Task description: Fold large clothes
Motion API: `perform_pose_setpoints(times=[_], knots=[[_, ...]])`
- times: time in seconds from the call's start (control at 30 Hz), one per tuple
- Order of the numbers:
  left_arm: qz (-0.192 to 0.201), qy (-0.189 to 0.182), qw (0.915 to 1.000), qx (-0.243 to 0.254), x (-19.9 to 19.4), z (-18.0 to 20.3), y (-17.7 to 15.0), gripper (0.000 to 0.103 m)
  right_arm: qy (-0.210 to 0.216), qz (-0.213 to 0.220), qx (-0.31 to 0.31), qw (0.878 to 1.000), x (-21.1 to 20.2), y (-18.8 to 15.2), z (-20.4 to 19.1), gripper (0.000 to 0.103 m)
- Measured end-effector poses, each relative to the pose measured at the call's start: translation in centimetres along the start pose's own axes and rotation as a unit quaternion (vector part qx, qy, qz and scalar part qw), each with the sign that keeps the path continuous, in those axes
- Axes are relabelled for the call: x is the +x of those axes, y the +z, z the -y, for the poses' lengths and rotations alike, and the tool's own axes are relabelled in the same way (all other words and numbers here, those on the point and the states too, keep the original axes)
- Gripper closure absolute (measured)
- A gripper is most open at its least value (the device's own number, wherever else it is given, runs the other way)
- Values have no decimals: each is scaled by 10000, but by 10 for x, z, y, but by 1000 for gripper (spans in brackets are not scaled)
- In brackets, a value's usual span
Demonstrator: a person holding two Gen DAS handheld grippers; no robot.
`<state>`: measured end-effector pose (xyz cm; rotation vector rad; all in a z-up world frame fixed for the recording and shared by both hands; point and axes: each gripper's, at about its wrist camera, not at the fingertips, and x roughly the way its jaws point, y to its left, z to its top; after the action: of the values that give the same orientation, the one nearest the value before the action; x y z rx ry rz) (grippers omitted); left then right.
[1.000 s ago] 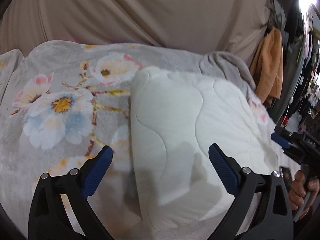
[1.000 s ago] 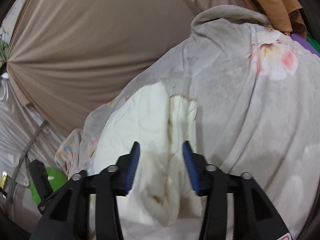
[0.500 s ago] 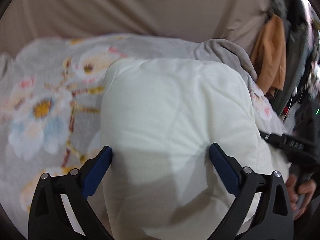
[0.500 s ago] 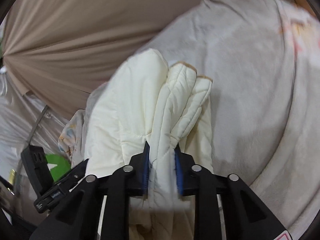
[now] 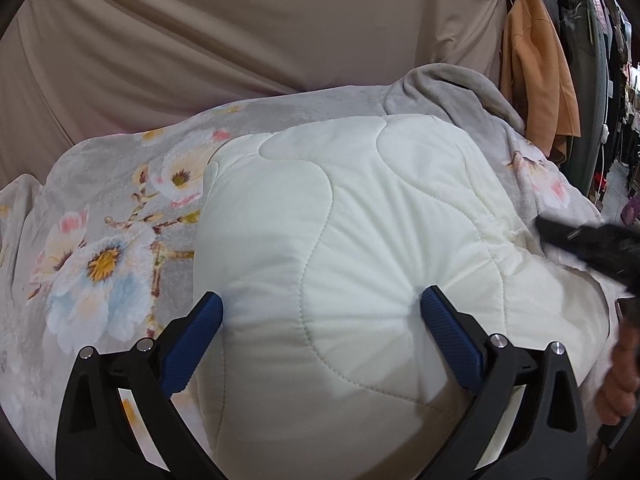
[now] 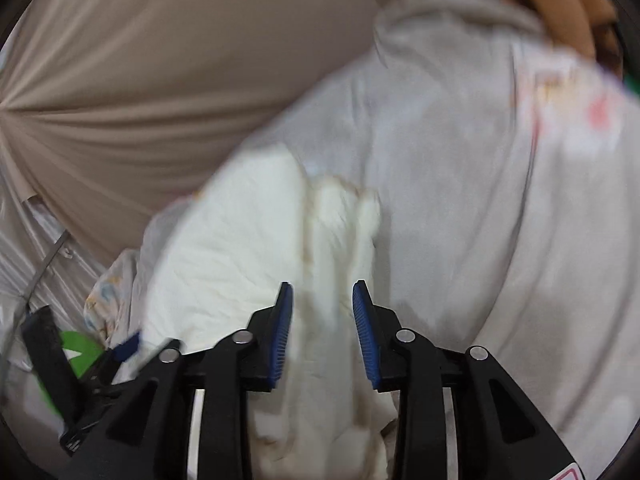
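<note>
Beige backdrop (image 5: pixel 240 32): cloth hung behind the bed, only background.
Blanket (image 5: pixel 100 240): grey floral fleece, serves as the folding surface.
Quilt (image 5: pixel 340 240): cream, quilted, folded bundle lying on the blanket.
Left tongs (image 5: pixel 320 312): spread wide, pads pressing into the quilt's puffy top, probably flattening it.
Right tongs (image 6: pixel 322 320): jaws apart, straddling the quilt's layered edge; view blurred.
Writing: none readable.

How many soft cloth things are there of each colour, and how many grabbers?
White: 1, the quilt
Grey with flowers: 1, the blanket
Beige: 1, the curtain
Orange: 1, the garment
Grabbers: 2, the left gripper and the right gripper
Total: 6
</note>
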<state>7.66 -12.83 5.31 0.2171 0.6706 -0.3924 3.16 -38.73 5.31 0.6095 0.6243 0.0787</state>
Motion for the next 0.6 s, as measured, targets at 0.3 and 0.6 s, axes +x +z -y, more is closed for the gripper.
perform_pose_setpoints(times=[0.3, 0.6], knots=[[-121, -59, 9999, 8, -4, -2, -1, 5, -494, -839, -521, 9939, 40, -32, -13, 74], [-379, -917, 9879, -1195, -24, -85, 8, 5, -271, -634, 181, 9975, 11, 0, 17, 42]])
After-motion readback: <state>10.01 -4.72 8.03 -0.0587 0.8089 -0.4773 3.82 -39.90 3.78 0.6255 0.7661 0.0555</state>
